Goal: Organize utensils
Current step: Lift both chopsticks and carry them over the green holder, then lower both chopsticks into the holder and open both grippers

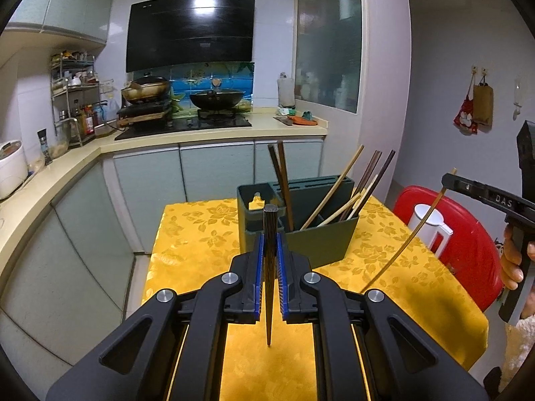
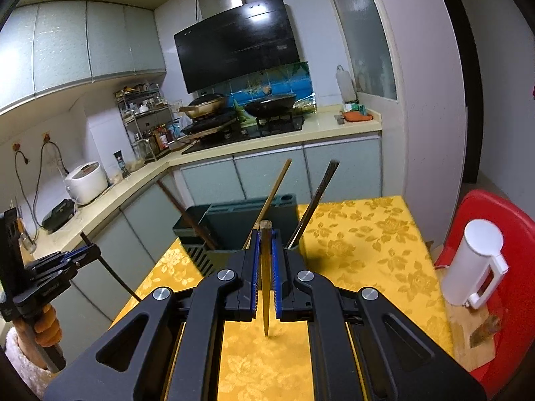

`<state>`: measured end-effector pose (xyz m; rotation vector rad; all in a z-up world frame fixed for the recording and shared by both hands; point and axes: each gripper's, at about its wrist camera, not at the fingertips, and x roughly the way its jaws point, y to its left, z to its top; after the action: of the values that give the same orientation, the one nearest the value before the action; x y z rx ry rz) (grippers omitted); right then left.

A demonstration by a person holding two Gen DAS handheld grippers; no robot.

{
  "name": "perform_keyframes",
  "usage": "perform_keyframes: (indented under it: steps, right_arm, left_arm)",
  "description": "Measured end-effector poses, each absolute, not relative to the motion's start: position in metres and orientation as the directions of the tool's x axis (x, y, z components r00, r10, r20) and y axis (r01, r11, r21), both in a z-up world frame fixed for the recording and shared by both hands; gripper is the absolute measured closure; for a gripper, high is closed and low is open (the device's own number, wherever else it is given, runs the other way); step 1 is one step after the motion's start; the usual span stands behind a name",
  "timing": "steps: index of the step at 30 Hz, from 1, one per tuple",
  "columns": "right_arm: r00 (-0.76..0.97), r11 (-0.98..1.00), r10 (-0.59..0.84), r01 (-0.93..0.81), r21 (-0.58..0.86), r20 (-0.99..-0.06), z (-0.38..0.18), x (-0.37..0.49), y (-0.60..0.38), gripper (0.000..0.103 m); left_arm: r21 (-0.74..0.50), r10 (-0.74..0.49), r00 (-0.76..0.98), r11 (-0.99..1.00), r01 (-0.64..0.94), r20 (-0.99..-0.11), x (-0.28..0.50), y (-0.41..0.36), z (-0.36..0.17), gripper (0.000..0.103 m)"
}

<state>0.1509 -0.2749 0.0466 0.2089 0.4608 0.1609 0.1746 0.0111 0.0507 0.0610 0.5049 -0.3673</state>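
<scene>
Small square desk (image 1: 207,234) draped in glossy yellow cloth with a woven floral pattern. On its far side, dark green plastic utensil holder (image 1: 321,244), boxy, split into compartments: slotted knife block at the back, open left bin showing nothing inside, middle compartment with two dark flat-ended chopsticks (image 1: 282,183) standing near upright, right compartment with a fan of pale bamboo and dark wooden chopsticks (image 1: 354,193) leaning right. Beside the desk, red plastic stool (image 2: 495,234) carrying a white cylindrical electric kettle (image 2: 474,260) with a handle. Raised letters "DAS" readable on the right tool's black arm in the left wrist view; further print on the left tool's arm in the right wrist view too small to read. Left tongs (image 1: 270,230), black with ribbed blue pads, clenched on a dark grained wooden chopstick (image 1: 269,287), thick blunt end up, tapered tip down, hanging above the cloth near the holder's front. Right tongs (image 2: 265,250) likewise clenched on a pale bamboo chopstick (image 2: 265,287), slender, tip down over the cloth, in front of the holder.
</scene>
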Motion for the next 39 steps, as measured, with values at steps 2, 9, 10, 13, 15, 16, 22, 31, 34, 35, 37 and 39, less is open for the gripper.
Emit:
perform_keyframes:
  steps: [2,9,10,13,15,16,22,31,34,35,37,39]
  right_arm:
    - [0.892,0.966,0.192,-0.099,0.237,-0.409,0.056,0.155,-0.28,0.096]
    - [0.932,0.973,0.152,-0.082,0.215,-0.328,0.094,0.17,-0.291,0.096]
    - [0.936,0.974,0.148,-0.082,0.21,-0.32,0.098,0.172,-0.292,0.096]
    - [0.948,0.977,0.135,-0.08,0.195,-0.289,0.113,0.179,-0.294,0.096]
    - [0.954,0.98,0.125,-0.076,0.182,-0.273,0.121,0.185,-0.294,0.096]
    - [0.955,0.981,0.123,-0.075,0.179,-0.269,0.124,0.188,-0.295,0.096]
    - [0.954,0.985,0.114,-0.071,0.159,-0.276,0.13,0.21,-0.292,0.096]
    - [0.959,0.983,0.112,-0.068,0.17,-0.262,0.137,0.219,-0.29,0.096]
    - [0.959,0.984,0.114,-0.073,0.162,-0.259,0.139,0.223,-0.287,0.096]
    - [0.958,0.984,0.115,-0.074,0.159,-0.262,0.139,0.226,-0.286,0.096]
    - [0.954,0.986,0.115,-0.075,0.151,-0.276,0.136,0.232,-0.282,0.096]
    - [0.949,0.986,0.118,-0.078,0.147,-0.292,0.132,0.238,-0.278,0.096]
  left_arm:
    - [-0.029,-0.339,0.809,0.928,0.371,-0.481,0.178,0.007,0.056,0.096]
    - [-0.022,-0.407,0.789,0.894,0.448,-0.46,0.198,-0.025,0.09,0.096]
    - [-0.023,-0.418,0.786,0.888,0.459,-0.456,0.2,-0.029,0.095,0.096]
    - [-0.012,-0.44,0.788,0.876,0.482,-0.43,0.206,-0.04,0.111,0.096]
    - [0.003,-0.439,0.801,0.876,0.481,-0.408,0.212,-0.048,0.122,0.096]
    - [0.006,-0.437,0.807,0.878,0.479,-0.398,0.217,-0.051,0.128,0.096]
    - [-0.008,-0.415,0.826,0.895,0.447,-0.381,0.247,-0.064,0.148,0.096]
    - [-0.008,-0.378,0.85,0.915,0.404,-0.367,0.275,-0.074,0.156,0.096]
    - [0.006,-0.366,0.856,0.919,0.395,-0.365,0.278,-0.077,0.154,0.096]
    - [0.012,-0.359,0.859,0.921,0.39,-0.365,0.279,-0.079,0.153,0.096]
    - [0.021,-0.346,0.862,0.925,0.38,-0.369,0.282,-0.08,0.149,0.096]
    - [0.015,-0.34,0.86,0.928,0.373,-0.381,0.287,-0.08,0.144,0.096]
